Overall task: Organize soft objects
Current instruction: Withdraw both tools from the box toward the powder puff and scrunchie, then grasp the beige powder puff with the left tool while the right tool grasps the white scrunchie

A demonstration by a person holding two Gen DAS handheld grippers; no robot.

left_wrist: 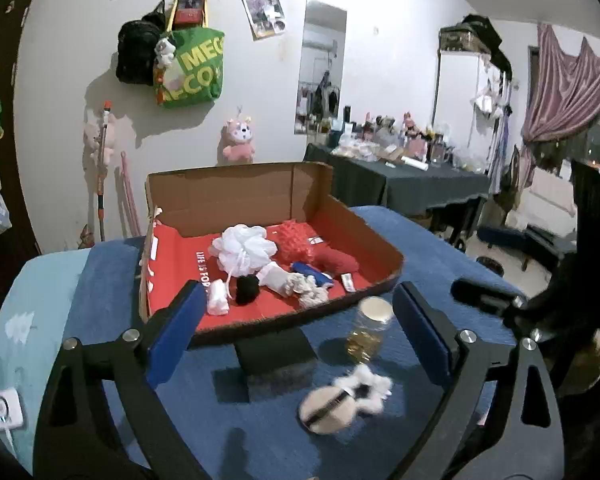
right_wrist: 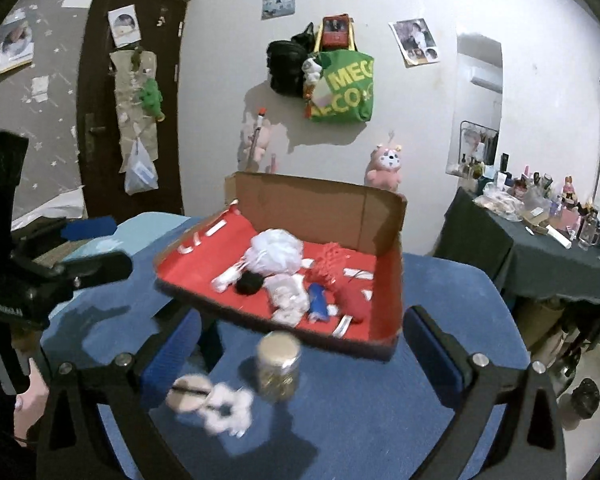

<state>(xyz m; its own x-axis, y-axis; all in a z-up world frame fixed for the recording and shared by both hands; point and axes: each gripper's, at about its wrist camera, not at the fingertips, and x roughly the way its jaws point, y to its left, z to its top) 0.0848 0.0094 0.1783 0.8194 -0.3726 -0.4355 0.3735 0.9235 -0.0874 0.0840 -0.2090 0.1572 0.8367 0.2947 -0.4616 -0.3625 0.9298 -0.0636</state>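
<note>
Both tools stand over a blue-covered table (left_wrist: 440,248) facing an open cardboard box (left_wrist: 228,196) with a red lining.

Left gripper (left_wrist: 300,332): jaws wide apart, nothing between the pads. Right gripper (right_wrist: 300,344): jaws wide apart, nothing between the pads. In the right wrist view the left gripper's body appears at 9 o'clock, with part of a hand (right_wrist: 28,396) below it at 8 o'clock.

Box contents, left wrist view:
- white mesh sponge (left_wrist: 244,250), near the centre of the lining
- red knitted item (left_wrist: 300,240), at 3 o'clock of the sponge, touching it
- red cloth (left_wrist: 338,262), at 4 o'clock of the knitted item
- black ball (left_wrist: 247,289), at 6 o'clock of the sponge
- white rope toy (left_wrist: 306,290), at 3 o'clock of the ball
- blue item (left_wrist: 312,274), just beside the rope toy
- small white roll (left_wrist: 217,300), at 9 o'clock of the ball

Outside the box, on the table:
- glass jar (left_wrist: 370,328) with a pale lid, upright, near the box's front wall
- round beige puff (left_wrist: 327,410) crossed by a dark band, at 7 o'clock of the jar
- white scrunchie (left_wrist: 366,388), touching the puff
- dark block (left_wrist: 276,354), at 9 o'clock of the jar
</note>
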